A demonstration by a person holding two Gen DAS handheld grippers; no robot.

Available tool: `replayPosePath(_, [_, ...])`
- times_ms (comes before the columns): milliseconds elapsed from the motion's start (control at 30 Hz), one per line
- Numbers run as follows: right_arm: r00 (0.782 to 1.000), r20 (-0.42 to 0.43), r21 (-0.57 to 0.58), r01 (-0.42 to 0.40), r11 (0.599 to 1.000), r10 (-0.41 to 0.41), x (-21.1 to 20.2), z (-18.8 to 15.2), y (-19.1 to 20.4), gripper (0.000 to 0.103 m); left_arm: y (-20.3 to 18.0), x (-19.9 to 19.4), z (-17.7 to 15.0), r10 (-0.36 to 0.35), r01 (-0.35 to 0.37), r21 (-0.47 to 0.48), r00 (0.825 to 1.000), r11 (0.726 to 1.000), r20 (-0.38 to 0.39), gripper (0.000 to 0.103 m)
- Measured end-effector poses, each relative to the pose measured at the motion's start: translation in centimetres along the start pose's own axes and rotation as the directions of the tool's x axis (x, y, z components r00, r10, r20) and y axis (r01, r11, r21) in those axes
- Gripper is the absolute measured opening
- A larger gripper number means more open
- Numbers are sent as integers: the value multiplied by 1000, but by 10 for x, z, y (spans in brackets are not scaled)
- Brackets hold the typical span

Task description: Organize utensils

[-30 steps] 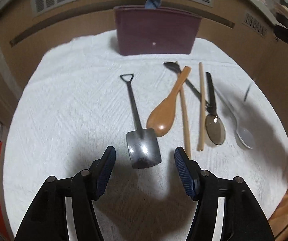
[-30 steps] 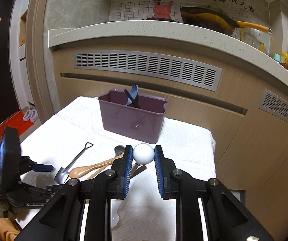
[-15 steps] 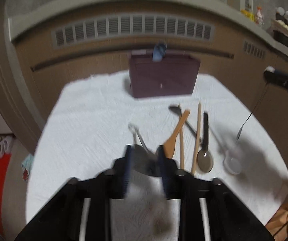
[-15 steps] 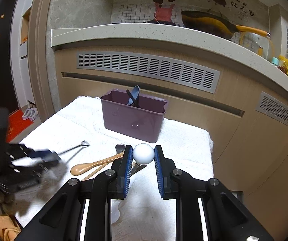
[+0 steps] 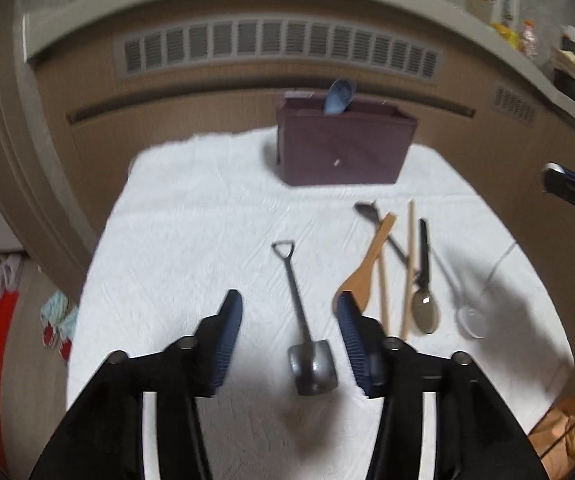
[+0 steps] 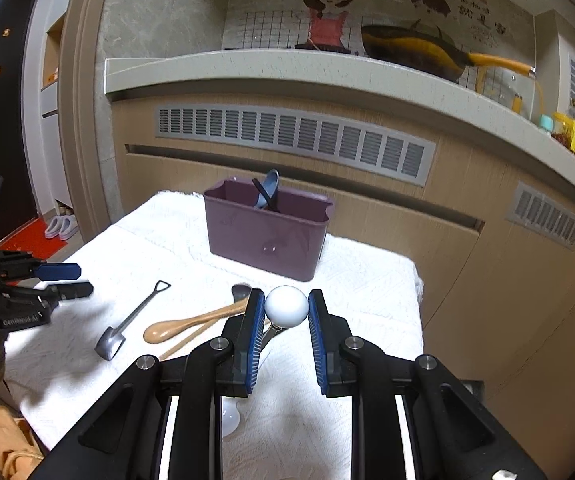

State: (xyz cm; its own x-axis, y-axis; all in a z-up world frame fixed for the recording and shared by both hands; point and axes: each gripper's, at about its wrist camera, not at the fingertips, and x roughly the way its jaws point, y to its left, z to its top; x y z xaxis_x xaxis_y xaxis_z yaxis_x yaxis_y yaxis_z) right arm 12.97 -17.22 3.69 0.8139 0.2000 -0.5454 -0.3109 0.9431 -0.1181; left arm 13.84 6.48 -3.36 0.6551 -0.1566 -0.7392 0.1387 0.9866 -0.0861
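The left tongs [image 5: 289, 334] have just closed over the little shovel-shaped spoon [image 5: 312, 362] and sprung apart again; their blue pads now stand clear on either side of it, gripping nothing; the spoon lies flat on the white towel [image 5: 191, 232] covering the bench, its scoop near and its looped handle pointing toward the far purple bin [image 5: 343, 152]. It looks to me like a grab that slipped, so this spoon wants picking up afresh. The right tongs [image 6: 286, 308] are clamped on a white spoon [image 6: 286, 306], its round bowl pinched between the pads, raised over the bench to the right; the wooden spoon [image 5: 361, 278], chopsticks [image 5: 408, 272] and dark spoons wait beside the shovel; one blue spoon [image 5: 339, 96] stands in the bin.
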Motion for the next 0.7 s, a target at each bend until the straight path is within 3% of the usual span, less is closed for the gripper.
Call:
replayPosePath(167, [999, -35, 6, -14, 1000, 14, 14, -5, 2, 20, 0, 52, 14, -68, 60, -73, 992, 995, -107, 50])
replayPosePath(233, [999, -45, 5, -17, 1000, 17, 18, -7, 3, 20, -4, 72, 22, -41, 33, -55, 988, 998, -147, 37])
replayPosePath(333, [998, -55, 7, -19, 1000, 19, 22, -9, 2, 20, -7, 96, 30, -12, 4, -39, 980, 999, -200, 30])
replayPosePath(467, [998, -63, 14, -19, 1000, 20, 26, -9, 1, 20, -14, 106, 38, 31, -31, 2, 980, 1000, -196, 22])
replayPosePath(567, [998, -63, 15, -25, 1000, 26, 28, -9, 2, 20, -23, 107, 37, 58, -52, 38, 985, 998, -160, 8])
replayPosePath(700, [998, -57, 8, -23, 1000, 23, 27, -8, 5, 20, -29, 93, 34, 46, -44, 22, 995, 999, -86, 6])
